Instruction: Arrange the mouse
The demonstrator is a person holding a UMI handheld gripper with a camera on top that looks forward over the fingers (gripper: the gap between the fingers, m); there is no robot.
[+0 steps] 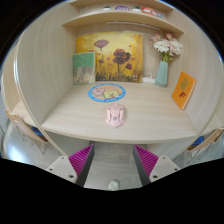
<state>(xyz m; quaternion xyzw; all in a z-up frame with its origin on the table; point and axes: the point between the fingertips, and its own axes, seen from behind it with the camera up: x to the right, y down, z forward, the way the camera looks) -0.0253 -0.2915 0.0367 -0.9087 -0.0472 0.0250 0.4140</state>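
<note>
A pale pink mouse [116,117] lies on the light wooden desk [70,118], near its front edge and just in front of a round blue-rimmed mouse pad [105,94]. My gripper [113,160] hangs below and in front of the desk edge, well short of the mouse. Its two fingers with magenta pads [81,158] stand wide apart and hold nothing.
A flower painting [108,56] leans against the back wall, with a blue vase of flowers [163,70] to its right and an orange card [183,90] further right. A shelf [115,15] with small items runs above. Side walls close the desk in.
</note>
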